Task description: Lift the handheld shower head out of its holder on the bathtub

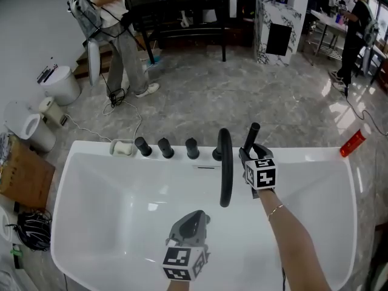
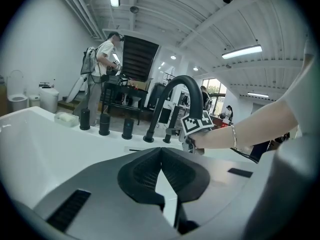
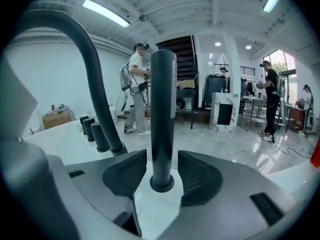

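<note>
The handheld shower head (image 1: pixel 251 135) is a slim black rod standing upright in its round holder on the white bathtub's far rim (image 1: pixel 303 155). In the right gripper view the rod (image 3: pixel 163 119) rises between my jaws. My right gripper (image 1: pixel 248 154) (image 3: pixel 162 176) is open around its lower end, with a narrow gap between each pad and the rod. My left gripper (image 1: pixel 195 218) (image 2: pixel 161 159) hovers over the tub basin, shut and empty, pointing toward the rim fittings.
A tall curved black spout (image 1: pixel 225 165) (image 3: pixel 85 59) stands just left of the shower head. Three black knobs (image 1: pixel 165 148) and a soap dish (image 1: pixel 123 148) line the rim further left. A red object (image 1: pixel 352 143) lies at the rim's right end. A person (image 1: pixel 115 29) stands beyond the tub.
</note>
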Available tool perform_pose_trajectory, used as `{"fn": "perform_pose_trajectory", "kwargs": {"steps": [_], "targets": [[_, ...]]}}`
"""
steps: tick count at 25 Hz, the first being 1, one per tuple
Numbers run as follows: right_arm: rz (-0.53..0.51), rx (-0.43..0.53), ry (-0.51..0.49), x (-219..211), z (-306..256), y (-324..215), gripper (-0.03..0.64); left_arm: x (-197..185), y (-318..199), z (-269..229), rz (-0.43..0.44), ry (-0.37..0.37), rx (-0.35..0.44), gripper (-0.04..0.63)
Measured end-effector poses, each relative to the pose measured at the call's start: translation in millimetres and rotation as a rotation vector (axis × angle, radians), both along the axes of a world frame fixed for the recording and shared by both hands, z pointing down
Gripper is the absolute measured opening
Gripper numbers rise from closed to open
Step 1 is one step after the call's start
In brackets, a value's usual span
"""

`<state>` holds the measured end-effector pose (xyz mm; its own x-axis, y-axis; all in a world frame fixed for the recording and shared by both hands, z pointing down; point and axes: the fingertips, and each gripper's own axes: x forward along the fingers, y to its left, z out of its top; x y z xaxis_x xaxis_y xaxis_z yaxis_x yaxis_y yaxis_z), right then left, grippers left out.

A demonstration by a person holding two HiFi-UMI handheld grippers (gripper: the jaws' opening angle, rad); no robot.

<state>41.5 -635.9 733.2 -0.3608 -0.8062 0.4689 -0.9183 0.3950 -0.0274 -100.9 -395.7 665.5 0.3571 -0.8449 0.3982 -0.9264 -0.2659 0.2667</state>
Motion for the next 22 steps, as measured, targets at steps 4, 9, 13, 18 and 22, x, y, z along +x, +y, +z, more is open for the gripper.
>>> {"fn": "perform_pose_trajectory", "kwargs": {"steps": [4,9,13,18,22], "targets": [[0.002,-0.004,0.007,-4.0,3.0,-2.2,0.160,-6.6,3.9,3.9,-0.010,0.009,-0.008,0.020],[-0.010,0.002,0.041,-6.5,1.8,0.6,0.130,-13.8,7.0,1.5,-0.018,0.014,-0.012,0.020],[-0.013,0.003,0.047,-8.5,-4.6,7.6,0.129,-18.2,10.0,-7.9,-0.022,0.018,-0.004,0.020],[-0.008,0.034,0.033,-6.0,-24.0,12.4,0.129,-19.6,13.7,-17.9,-0.029,0.016,0.010,0.020],[-0.011,0.056,0.007,-9.2,-48.2,19.3,0.127,-23.4,18.8,-29.7,-0.036,0.024,0.016,0.020]]}}
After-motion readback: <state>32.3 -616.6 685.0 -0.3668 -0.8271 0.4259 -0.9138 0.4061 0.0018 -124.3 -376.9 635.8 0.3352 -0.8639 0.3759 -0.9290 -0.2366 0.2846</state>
